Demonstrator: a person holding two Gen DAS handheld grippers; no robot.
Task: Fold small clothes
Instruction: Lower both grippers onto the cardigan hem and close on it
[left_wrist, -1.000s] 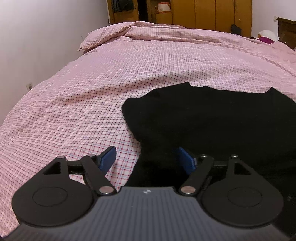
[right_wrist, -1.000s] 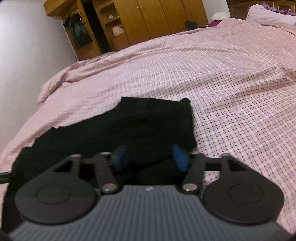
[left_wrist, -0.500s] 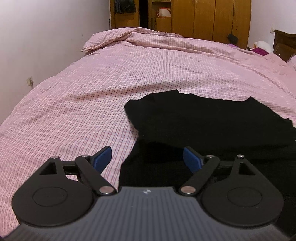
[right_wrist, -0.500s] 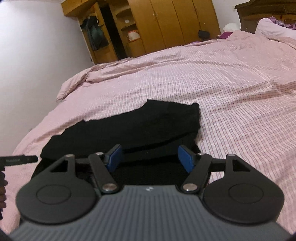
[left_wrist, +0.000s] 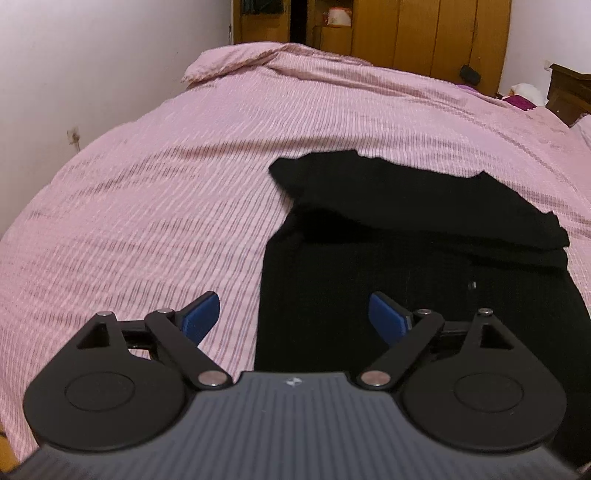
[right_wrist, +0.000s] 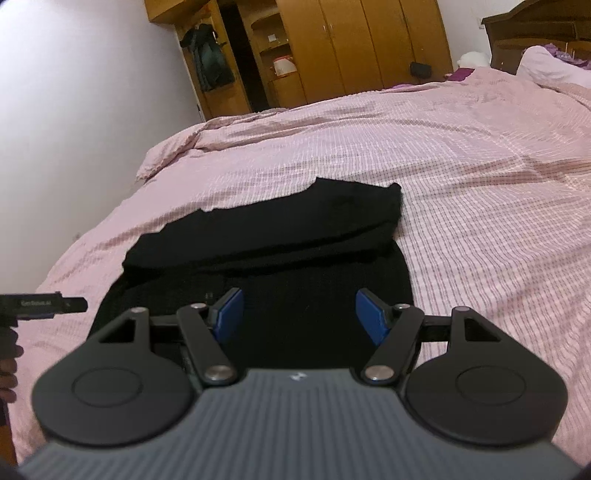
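A small black garment (left_wrist: 424, 236) lies on the pink checked bedspread (left_wrist: 166, 206), its far part folded over onto the near part. In the right wrist view the garment (right_wrist: 266, 243) shows the same fold. My left gripper (left_wrist: 293, 319) is open and empty, above the garment's near left edge. My right gripper (right_wrist: 297, 319) is open and empty, above the garment's near right part. Part of the left gripper (right_wrist: 40, 304) shows at the right wrist view's left edge.
A white wall (left_wrist: 92, 74) runs along the left of the bed. Wooden wardrobes (right_wrist: 351, 48) stand beyond the far end. A dark wooden headboard (right_wrist: 535, 33) and pillow (right_wrist: 546, 66) are at the right. The bedspread reaches far on all sides of the garment.
Both grippers have drawn back and upward from the garment, staying open. The garment's far part now lies folded over the near part and shows farther off.
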